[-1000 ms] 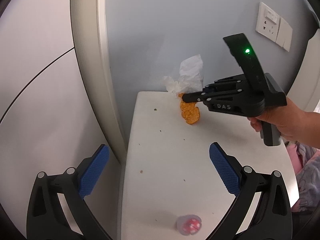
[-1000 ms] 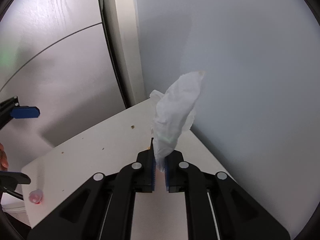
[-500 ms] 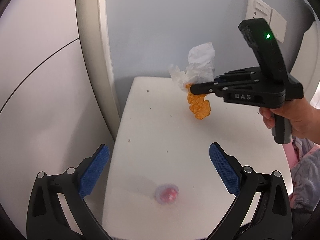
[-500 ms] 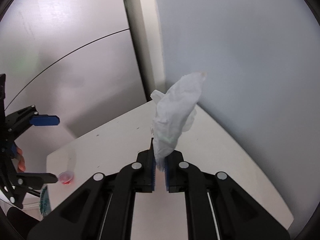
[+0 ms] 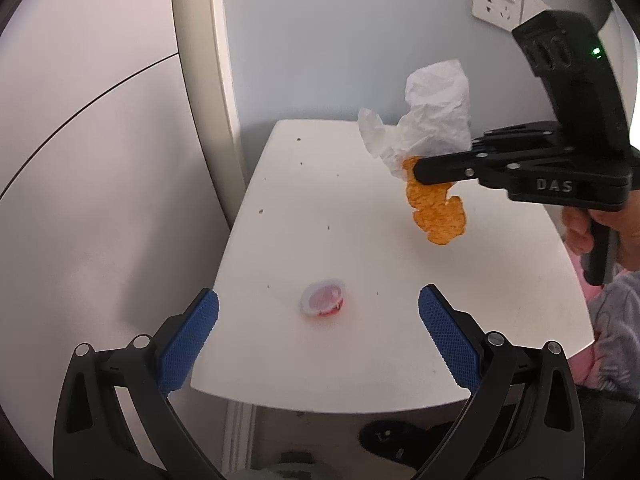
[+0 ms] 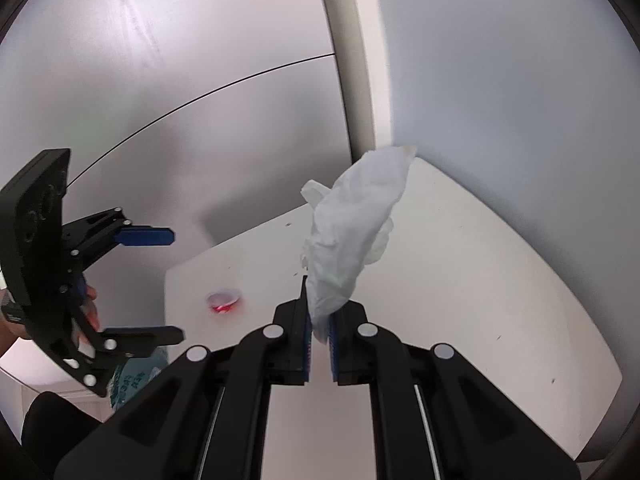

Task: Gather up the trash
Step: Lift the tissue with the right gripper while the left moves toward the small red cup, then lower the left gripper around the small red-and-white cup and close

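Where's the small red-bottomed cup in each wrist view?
Left wrist: small cup sits on the white table, low centre, between the open left gripper fingers.
Right wrist: cup left of centre, near the table's left edge.
Shared landmark: crumpled tissue pinched in the right gripper.

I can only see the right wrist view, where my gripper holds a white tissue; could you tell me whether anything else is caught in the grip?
Observer: Yes. The left wrist view shows an orange peel hanging below the tissue from the right gripper.
Operator: Thank you. Is the peel touching the table?
Observer: No, it hangs clear above the table.
Operator: And is that small cup I see upright?
Observer: The cup lies tipped over, its mouth toward the open left gripper.
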